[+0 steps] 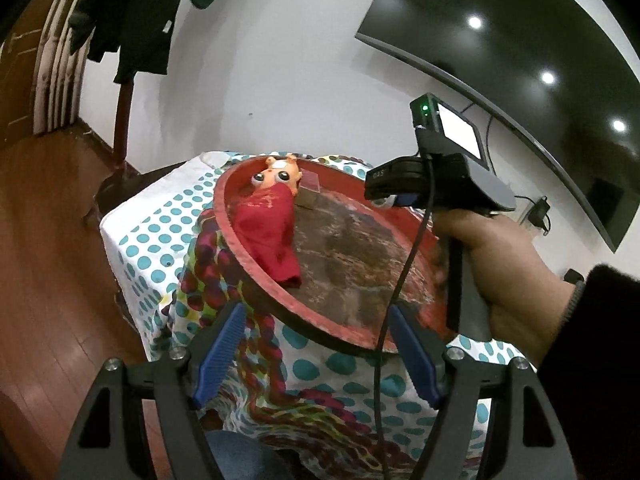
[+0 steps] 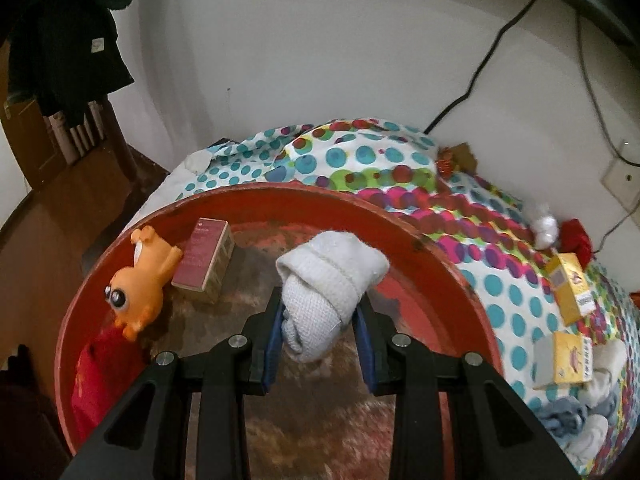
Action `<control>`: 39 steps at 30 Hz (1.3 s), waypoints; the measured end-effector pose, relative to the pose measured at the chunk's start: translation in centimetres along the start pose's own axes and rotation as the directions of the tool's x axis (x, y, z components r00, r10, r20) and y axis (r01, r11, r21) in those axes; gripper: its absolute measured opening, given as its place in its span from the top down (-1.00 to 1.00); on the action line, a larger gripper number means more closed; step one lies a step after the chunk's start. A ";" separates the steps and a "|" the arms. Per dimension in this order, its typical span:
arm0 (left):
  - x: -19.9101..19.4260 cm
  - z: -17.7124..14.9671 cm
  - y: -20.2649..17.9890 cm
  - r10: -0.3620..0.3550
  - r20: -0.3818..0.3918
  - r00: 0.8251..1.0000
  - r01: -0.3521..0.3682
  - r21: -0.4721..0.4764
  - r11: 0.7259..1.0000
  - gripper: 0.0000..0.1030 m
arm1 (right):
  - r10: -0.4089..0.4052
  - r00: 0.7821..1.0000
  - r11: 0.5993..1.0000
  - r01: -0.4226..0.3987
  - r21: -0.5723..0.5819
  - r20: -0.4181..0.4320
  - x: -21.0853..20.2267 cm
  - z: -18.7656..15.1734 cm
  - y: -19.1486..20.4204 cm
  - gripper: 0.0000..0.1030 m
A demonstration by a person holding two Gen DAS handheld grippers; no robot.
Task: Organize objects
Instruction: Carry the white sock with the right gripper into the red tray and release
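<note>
A round red tray [image 1: 256, 280] [image 2: 440, 252] sits on a dotted cloth. In it lie an orange toy animal [image 1: 280, 176] [image 2: 140, 288], a red cloth [image 1: 276, 232] [image 2: 96, 376] and a maroon box [image 1: 310, 188] [image 2: 204, 256]. My right gripper [image 2: 320, 316] is shut on a rolled white sock [image 2: 328, 280] above the tray's middle. It shows in the left wrist view [image 1: 404, 192] held over the tray's far right. My left gripper [image 1: 316, 320] is open and empty, at the tray's near rim.
On the dotted cloth [image 2: 360, 168] right of the tray lie two yellow boxes [image 2: 570, 284], white and blue socks [image 2: 592, 412], a white ball [image 2: 546, 228] and a red item [image 2: 578, 238]. A wall with cables stands behind. A wooden floor [image 1: 52, 240] lies to the left.
</note>
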State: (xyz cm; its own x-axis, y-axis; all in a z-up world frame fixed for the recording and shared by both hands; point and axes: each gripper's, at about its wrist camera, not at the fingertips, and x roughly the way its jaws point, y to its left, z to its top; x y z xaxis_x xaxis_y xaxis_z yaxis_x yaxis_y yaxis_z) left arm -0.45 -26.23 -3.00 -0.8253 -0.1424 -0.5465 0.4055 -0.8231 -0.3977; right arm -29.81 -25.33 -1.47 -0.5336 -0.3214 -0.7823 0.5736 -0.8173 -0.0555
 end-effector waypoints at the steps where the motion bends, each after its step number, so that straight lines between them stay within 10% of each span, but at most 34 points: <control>1: 0.0 0.1 0.1 0.001 -0.001 1.000 -0.001 -0.002 1.000 -0.48 | 0.003 1.000 1.000 -0.003 0.000 -0.008 0.5 0.3 0.2 0.42; 20: 1.0 0.2 0.5 0.005 -0.031 1.000 -0.005 -0.017 1.000 -0.48 | 0.050 0.995 0.998 -0.052 -0.019 -0.088 5.7 1.1 1.9 0.41; 25: 1.0 0.2 0.2 0.003 -0.029 1.000 -0.003 0.003 1.000 -0.48 | 0.094 0.993 0.996 -0.094 0.002 -0.077 4.8 1.2 1.5 -0.05; 30: 0.4 0.1 -0.6 0.003 0.004 1.000 -0.004 0.042 0.999 -0.48 | 0.098 0.985 0.992 -0.108 0.064 0.143 -2.5 -0.2 -2.1 -0.66; 35: -0.2 -0.4 -2.8 -0.051 0.022 0.998 0.048 0.148 0.988 -0.48 | 0.011 0.972 0.976 -0.061 0.209 0.235 -8.2 -5.2 -10.1 -0.73; 39: 0.3 -1.5 -4.8 -0.118 -0.029 0.993 0.121 0.239 0.963 -0.48 | -0.229 0.940 0.941 0.147 0.306 0.251 -12.5 -11.9 -18.1 -0.81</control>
State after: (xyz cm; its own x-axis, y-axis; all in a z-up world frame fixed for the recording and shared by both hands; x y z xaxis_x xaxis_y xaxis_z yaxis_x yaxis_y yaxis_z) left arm -2.04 -21.48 -2.33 -0.8554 -0.0282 -0.5172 0.1963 -0.9417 -0.2732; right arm -26.13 -0.85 1.93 -0.7893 -0.2355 -0.5671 0.2711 -0.9623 0.0223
